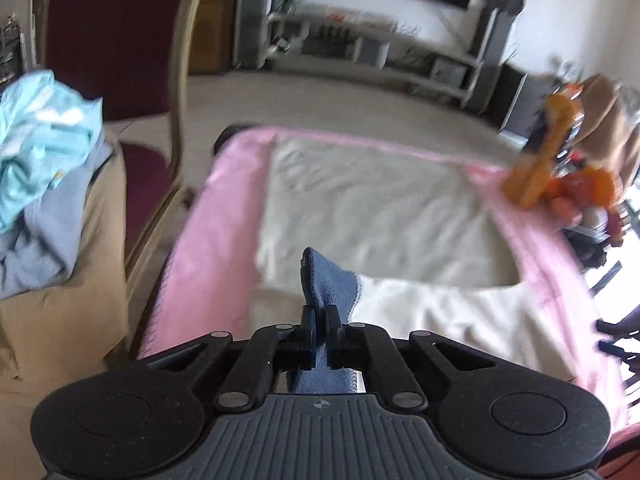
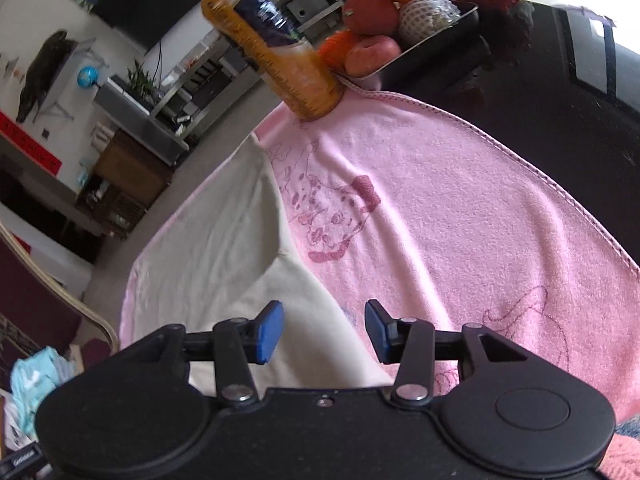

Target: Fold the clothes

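**Inspector:** Report the left tool (image 1: 320, 320).

**Assistant:** Its jaws are closed tight on a blue terry-cloth piece with a stitched edge (image 1: 322, 280). The cloth stands up between the fingers and comes out again below them, over the tool body. Whether this blue piece belongs to the garment beneath or is a separate item cannot be told.

**Inspector:** And the right tool (image 2: 324, 330)?

**Assistant:** Its jaws stand apart, the blue-padded fingertips (image 2: 270, 330) clear of everything. Nothing is between them. It hangs above the near edge of the cream-white cotton garment (image 2: 224, 240).

**Inspector:** Location of the garment?

**Assistant:** Spread on a pink fleece towel with a printed cartoon outline (image 2: 420, 208), which covers the worktop. In the left view the garment (image 1: 372, 208) lies flat in the middle, with a lighter folded portion nearest the tool.

**Inspector:** Other items?

**Assistant:** An orange juice bottle with a dark label (image 2: 272, 44) stands on the towel's far corner, beside a metal tray of mixed fruit (image 2: 400, 12). A heap of pale blue and light turquoise clothes (image 1: 40, 168) lies to the left, near a maroon upholstered chair with a pale frame (image 1: 116, 40).

**Inspector:** Limits of view?

**Assistant:** The left view is motion-blurred; the bottle and fruit there are smears. The tool body hides the garment's nearest edge. The worktop's own surface is covered.
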Action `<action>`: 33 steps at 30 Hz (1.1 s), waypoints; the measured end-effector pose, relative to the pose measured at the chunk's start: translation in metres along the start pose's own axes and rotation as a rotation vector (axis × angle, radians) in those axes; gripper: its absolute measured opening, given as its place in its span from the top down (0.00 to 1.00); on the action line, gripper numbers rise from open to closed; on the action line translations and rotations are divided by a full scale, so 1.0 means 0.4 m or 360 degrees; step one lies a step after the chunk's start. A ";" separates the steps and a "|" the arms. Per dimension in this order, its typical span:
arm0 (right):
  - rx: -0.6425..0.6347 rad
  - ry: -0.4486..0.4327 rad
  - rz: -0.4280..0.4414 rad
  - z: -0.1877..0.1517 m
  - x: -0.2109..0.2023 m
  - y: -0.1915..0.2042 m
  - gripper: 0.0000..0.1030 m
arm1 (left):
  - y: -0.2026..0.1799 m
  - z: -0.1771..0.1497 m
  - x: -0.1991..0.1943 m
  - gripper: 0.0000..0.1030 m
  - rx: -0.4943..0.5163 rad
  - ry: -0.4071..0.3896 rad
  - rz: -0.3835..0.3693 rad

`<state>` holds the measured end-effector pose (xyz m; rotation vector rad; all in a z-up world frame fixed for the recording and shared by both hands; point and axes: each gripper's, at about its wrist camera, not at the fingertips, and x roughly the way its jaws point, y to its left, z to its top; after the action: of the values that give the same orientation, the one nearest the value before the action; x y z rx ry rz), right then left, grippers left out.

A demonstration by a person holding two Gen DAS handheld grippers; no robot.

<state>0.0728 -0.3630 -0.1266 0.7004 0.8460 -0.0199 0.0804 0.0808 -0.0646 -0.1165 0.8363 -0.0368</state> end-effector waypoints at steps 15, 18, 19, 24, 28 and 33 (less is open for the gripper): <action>-0.0447 0.0292 -0.0663 -0.083 0.130 0.077 0.78 | 0.031 -0.048 0.161 0.98 0.0062 0.0103 0.0252; -0.0344 0.0259 -0.0635 -0.074 0.102 0.060 0.78 | 0.055 -0.051 0.163 0.97 0.0014 0.0124 0.0290; -0.0316 0.0242 -0.0618 -0.071 0.092 0.056 0.78 | 0.065 -0.053 0.157 0.96 -0.0007 0.0122 0.0316; -0.0182 0.0128 -0.0396 -0.055 0.038 0.044 0.76 | 0.113 -0.064 0.103 0.95 -0.0138 0.0043 0.0433; -0.0117 0.0101 -0.0241 -0.046 0.034 0.052 0.76 | 0.096 -0.059 0.090 0.92 -0.0115 0.0025 0.0208; -0.0054 0.0204 0.0080 -0.036 0.111 0.084 0.93 | 0.005 -0.054 0.155 0.92 0.0042 0.0121 0.0084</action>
<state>0.1025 -0.3174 -0.1450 0.6963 0.9490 0.0852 0.1057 0.0758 -0.1249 -0.0687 0.9140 -0.0029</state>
